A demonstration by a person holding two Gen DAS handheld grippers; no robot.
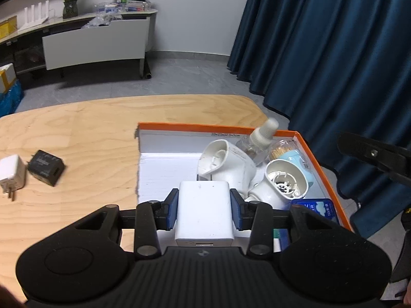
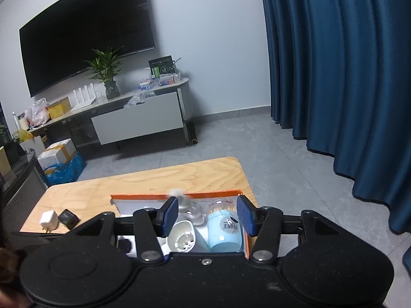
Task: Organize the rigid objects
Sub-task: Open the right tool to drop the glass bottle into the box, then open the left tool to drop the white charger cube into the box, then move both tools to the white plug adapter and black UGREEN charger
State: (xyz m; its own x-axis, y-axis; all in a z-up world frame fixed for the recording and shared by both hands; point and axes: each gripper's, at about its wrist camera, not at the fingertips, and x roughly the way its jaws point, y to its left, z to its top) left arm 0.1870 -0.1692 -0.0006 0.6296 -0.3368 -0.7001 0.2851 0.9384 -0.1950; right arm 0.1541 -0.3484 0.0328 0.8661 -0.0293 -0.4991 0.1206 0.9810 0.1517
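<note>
My left gripper point(image 1: 204, 205) is shut on a white charger block point(image 1: 204, 218), held over the near part of an orange-rimmed box point(image 1: 205, 127) with a white floor. Inside the box lie two white plug-in devices point(image 1: 226, 164) point(image 1: 282, 182), a clear bottle with a white cap point(image 1: 259, 138), a light-blue toothpick jar point(image 1: 287, 154) and a blue pack point(image 1: 316, 206). My right gripper point(image 2: 208, 214) hangs open above the box's right side. The toothpick jar point(image 2: 224, 228) and the bottle point(image 2: 188, 210) show below, between its fingers, with a gap to the left pad.
On the wooden table point(image 1: 90, 128), left of the box, lie a white charger with prongs point(image 1: 10, 173) and a black charger point(image 1: 46, 170). A blue curtain point(image 1: 334, 51) hangs to the right. Across the grey floor stands a low cabinet point(image 2: 138, 120) with a plant.
</note>
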